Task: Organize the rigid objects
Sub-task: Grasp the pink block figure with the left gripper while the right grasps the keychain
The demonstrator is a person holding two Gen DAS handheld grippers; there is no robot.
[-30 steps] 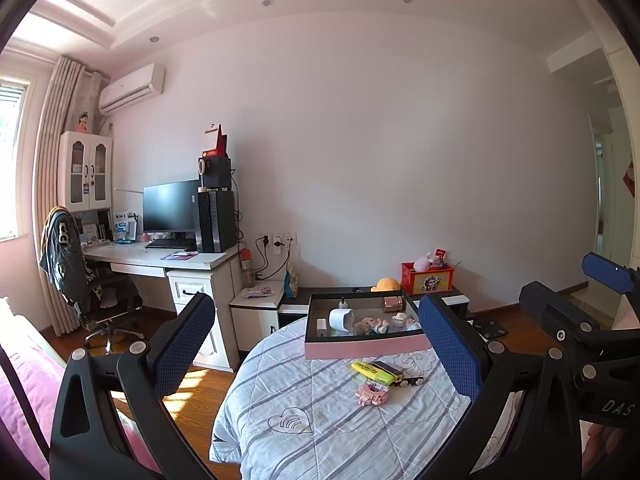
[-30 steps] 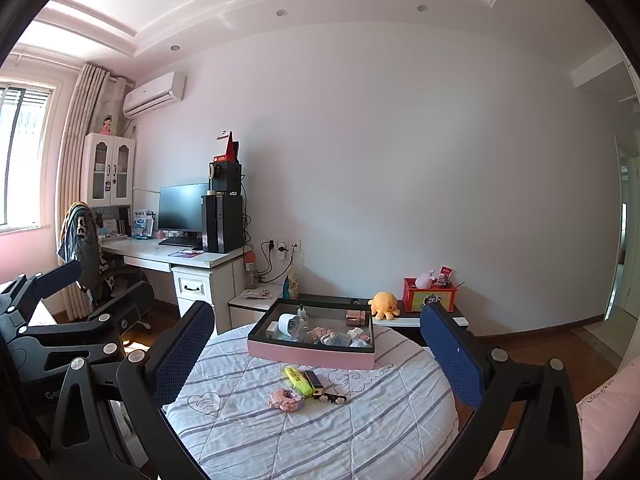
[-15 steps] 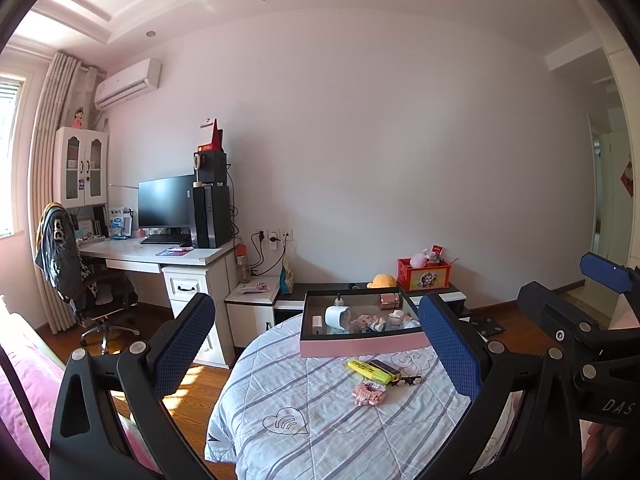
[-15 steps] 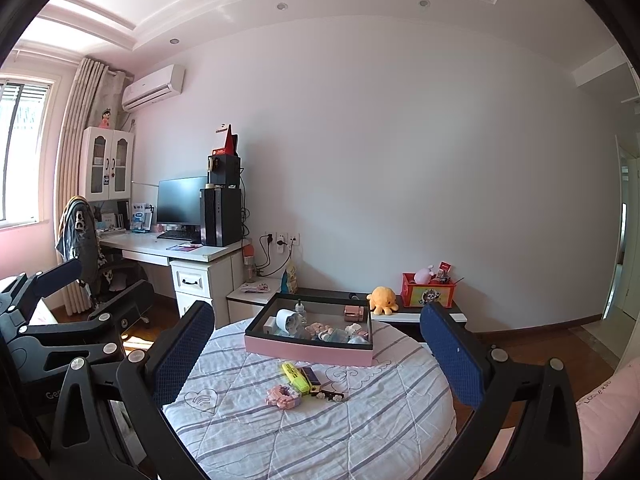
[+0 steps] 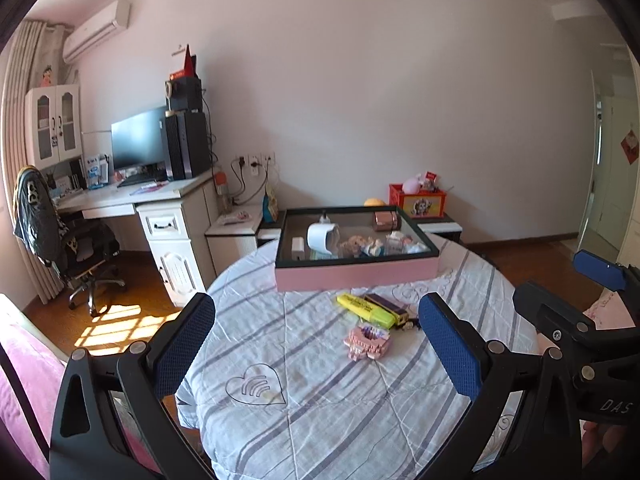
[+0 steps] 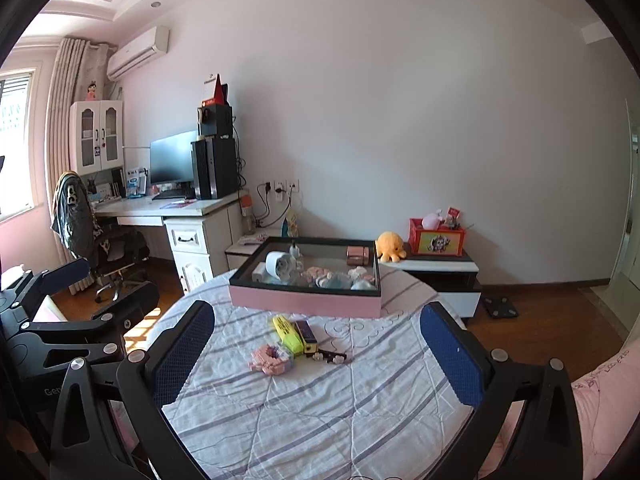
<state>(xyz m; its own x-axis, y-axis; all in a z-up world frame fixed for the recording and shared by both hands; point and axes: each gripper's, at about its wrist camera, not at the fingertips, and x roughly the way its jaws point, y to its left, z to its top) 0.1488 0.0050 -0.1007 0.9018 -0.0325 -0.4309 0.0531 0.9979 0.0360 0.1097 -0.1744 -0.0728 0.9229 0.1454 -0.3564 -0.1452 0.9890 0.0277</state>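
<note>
A pink box (image 5: 356, 276) (image 6: 304, 300) with a dark rim sits at the far side of the round table and holds several small items. In front of it lie a yellow highlighter (image 5: 364, 310) (image 6: 287, 334), a dark rectangular bar (image 5: 386, 306) (image 6: 306, 334), a pink block toy (image 5: 368, 342) (image 6: 270, 360) and a small black clip with flowers (image 6: 332, 357). My left gripper (image 5: 316, 344) is open, held above the table's near side. My right gripper (image 6: 316, 352) is open too, with the loose items showing between its fingers.
The table wears a striped quilted cloth (image 5: 320, 400) (image 6: 320, 408). A white desk (image 5: 160, 200) with monitor and a draped office chair (image 5: 60, 240) stand at the left. A low cabinet (image 6: 436, 272) with a red box and yellow plush stands behind the table.
Both grippers have tilted downward and moved closer to the table; the box and loose items now look larger and sit lower in each view. Both stay open.
</note>
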